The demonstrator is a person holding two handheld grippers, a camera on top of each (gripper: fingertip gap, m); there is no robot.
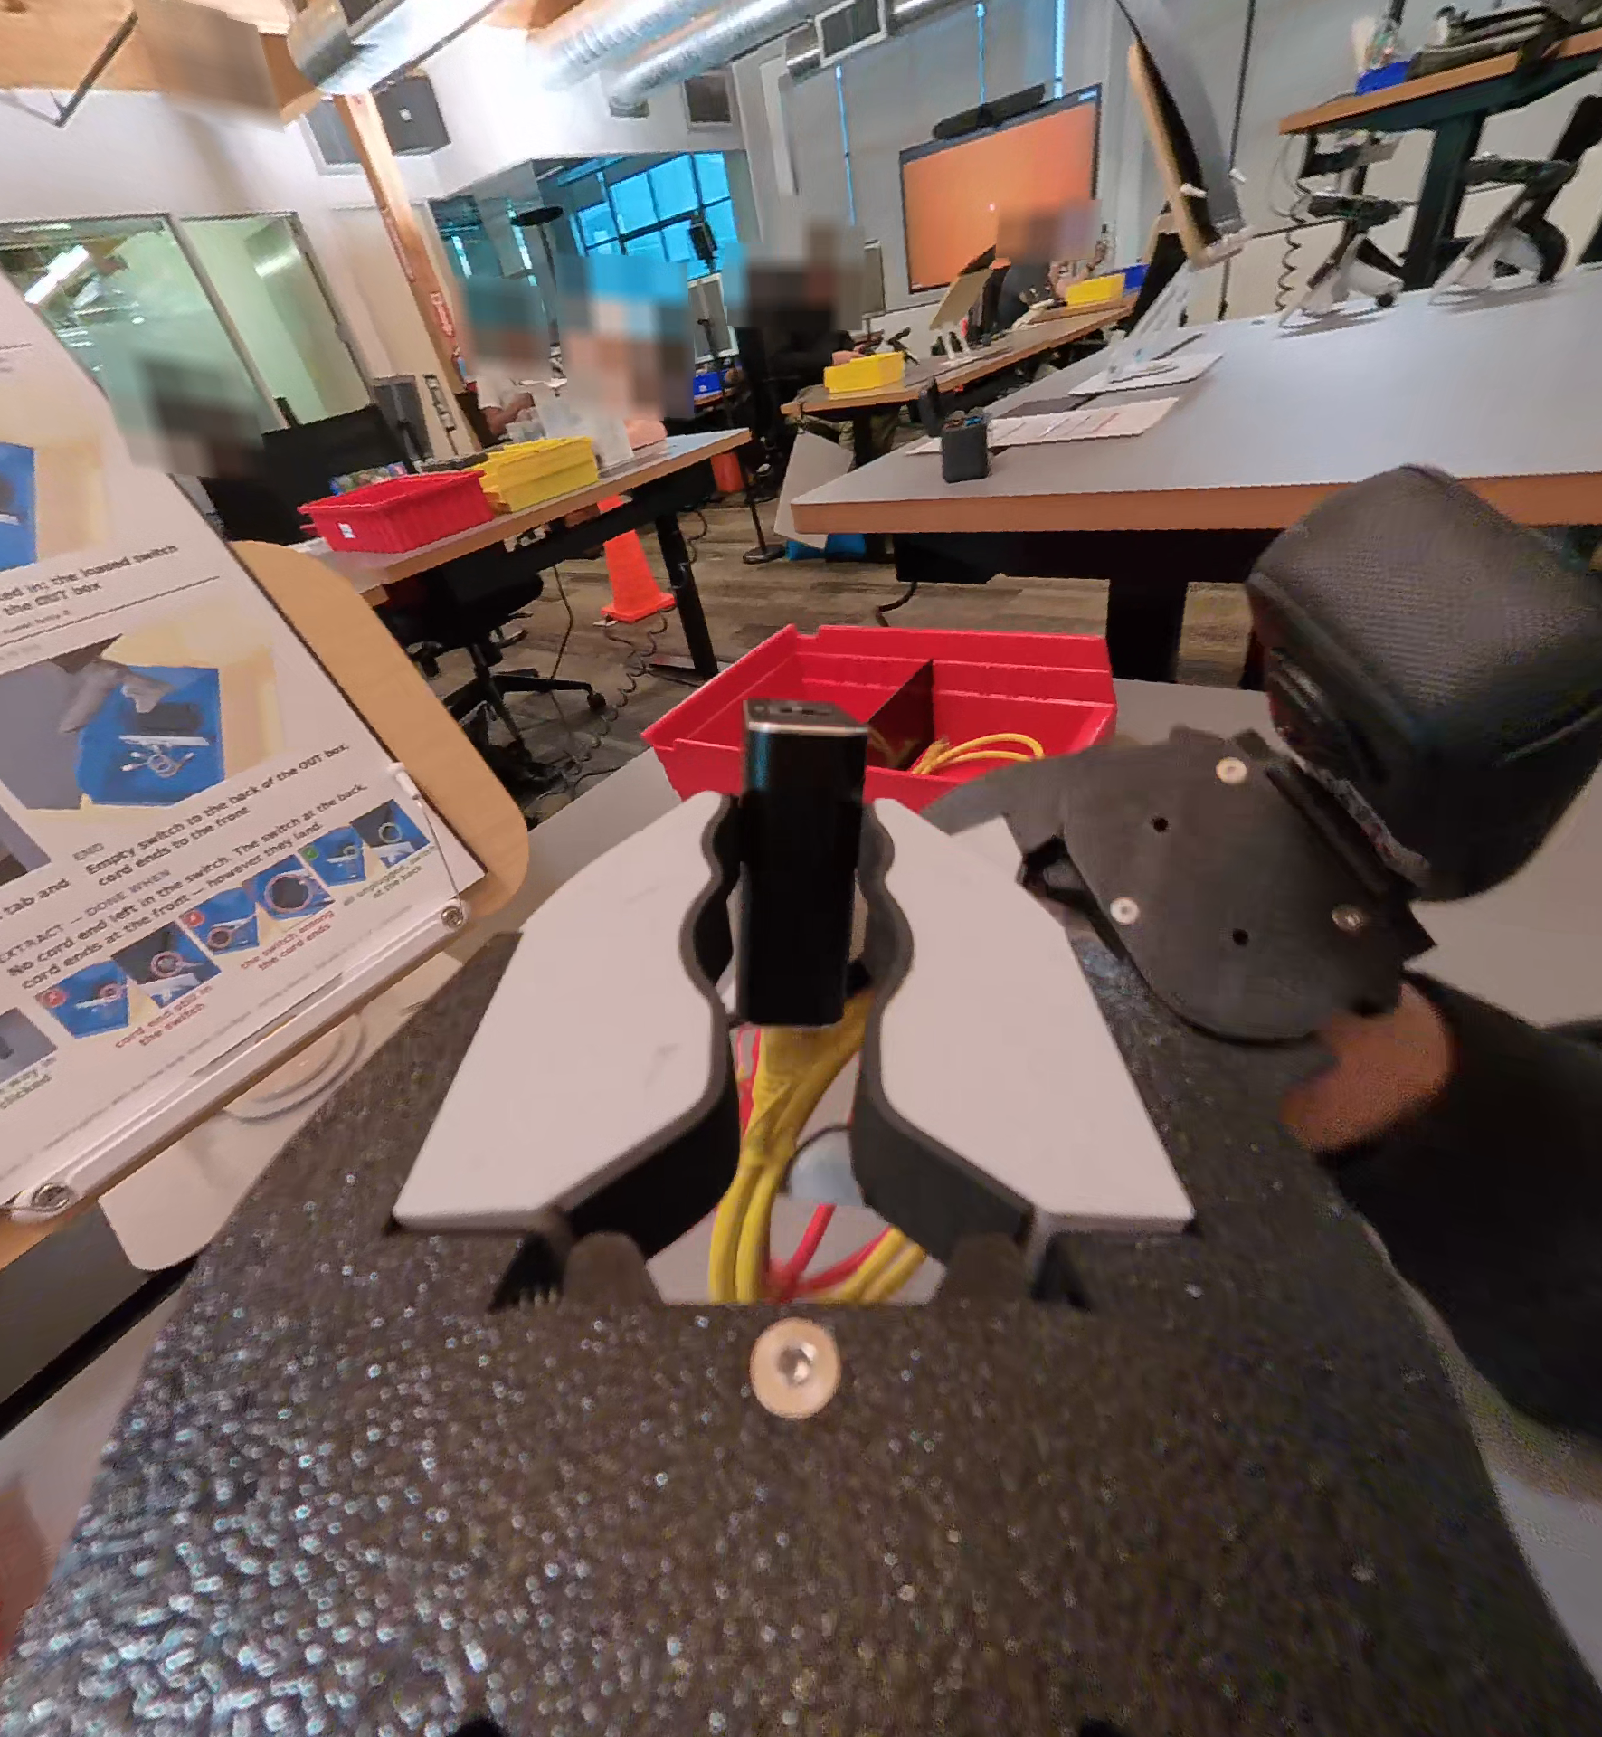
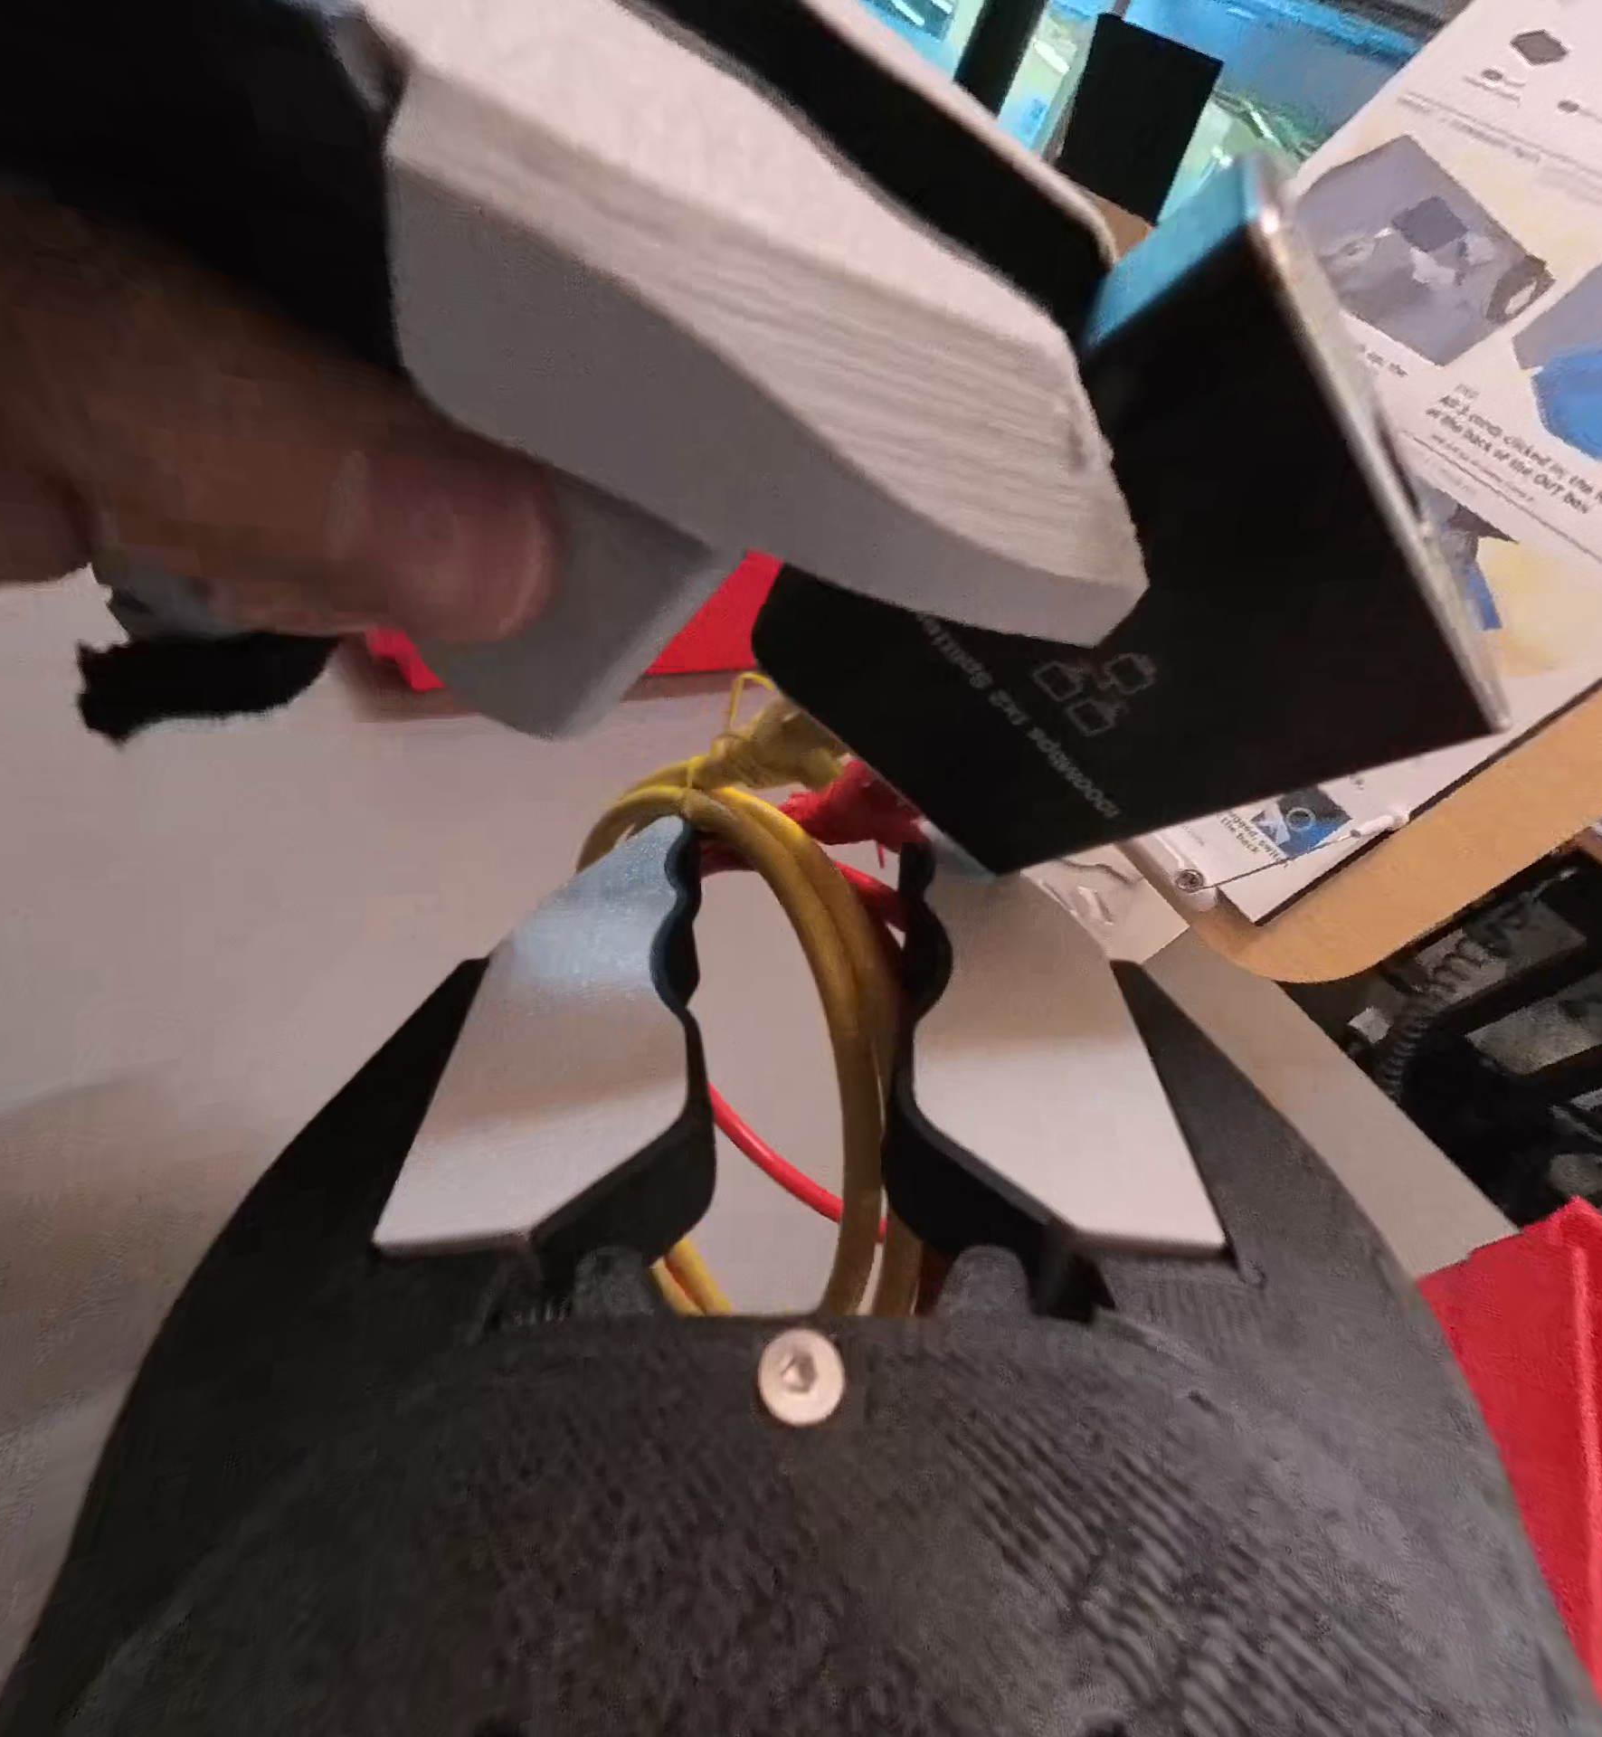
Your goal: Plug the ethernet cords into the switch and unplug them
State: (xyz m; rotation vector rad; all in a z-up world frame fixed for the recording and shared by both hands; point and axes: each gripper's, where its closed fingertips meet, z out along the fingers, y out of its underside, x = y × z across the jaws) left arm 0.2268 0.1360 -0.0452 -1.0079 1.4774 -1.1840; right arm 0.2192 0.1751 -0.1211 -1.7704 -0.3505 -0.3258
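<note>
My left gripper (image 1: pixel 799 818) is shut on a black switch (image 1: pixel 792 921) and holds it on end above the table. Yellow cords (image 1: pixel 759 1128) and red cords (image 1: pixel 806 1259) hang from its lower end. In the right wrist view the switch (image 2: pixel 1201 611) is at the upper right in the left gripper's pale fingers (image 2: pixel 731 329), with a yellow plug (image 2: pixel 778 743) and red plugs (image 2: pixel 834 799) at its lower edge. My right gripper (image 2: pixel 797 851) is open just below the switch. The yellow cords (image 2: pixel 848 987) run loosely between its fingers. Its black body (image 1: pixel 1248 874) shows to the right of the switch.
A red bin (image 1: pixel 1013 658) with more yellow cord (image 1: pixel 975 752) stands beyond the switch. An instruction board (image 1: pixel 167 799) leans at the left; it also shows in the right wrist view (image 2: pixel 1483 376). Another red bin (image 2: pixel 1577 1363) is at the lower right. A hand (image 2: pixel 261 470) holds the left gripper. Across from one pair of fingers to the other is roughly 8 centimetres.
</note>
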